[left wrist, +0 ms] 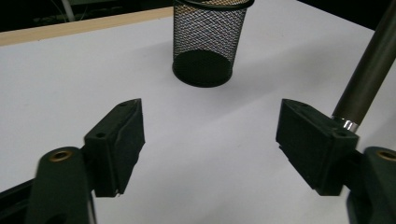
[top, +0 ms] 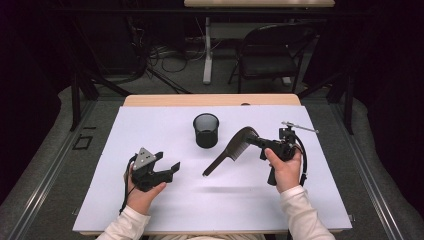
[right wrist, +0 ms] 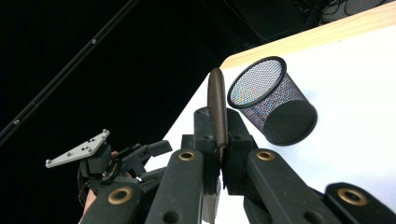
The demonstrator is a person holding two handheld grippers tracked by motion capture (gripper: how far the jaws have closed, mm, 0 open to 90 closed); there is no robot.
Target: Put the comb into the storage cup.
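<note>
Nearest the high camera: two forearms in white sleeves, entering from the bottom edge, each hand holding a tool.

Left tool (top: 167, 169): held low over the near-left part of the surface (top: 150, 200), grey three-cornered plate on top, jaws pointing right. Jaws stand wide apart with nothing between them; confirmed in the left gripper view (left wrist: 210, 140), where only white surface lies between the two black pads.

Right tool (top: 256, 140): held above the right half of the surface, pointing left. Jaws closed narrow on the comb (top: 231, 150), clamped near its curved upper end. In the right gripper view (right wrist: 219, 154) the comb's (right wrist: 217, 105) brown spine stands edge-on between the two pads.

Comb: dark brown, off the surface, tilted; handle end slopes down to the left, teeth facing down. A soft shadow lies on the surface below it. In the left gripper view the handle (left wrist: 369, 70) shows as a dark rod at the right edge.

Mesh cup (top: 206, 130): black wire, upright on the surface, centre-back, open top. Sits just left of the comb's held end, not touching it. Also seen in the left gripper view (left wrist: 208, 42) and right gripper view (right wrist: 273, 100).

Surface: white sheet over a wooden top.
</note>
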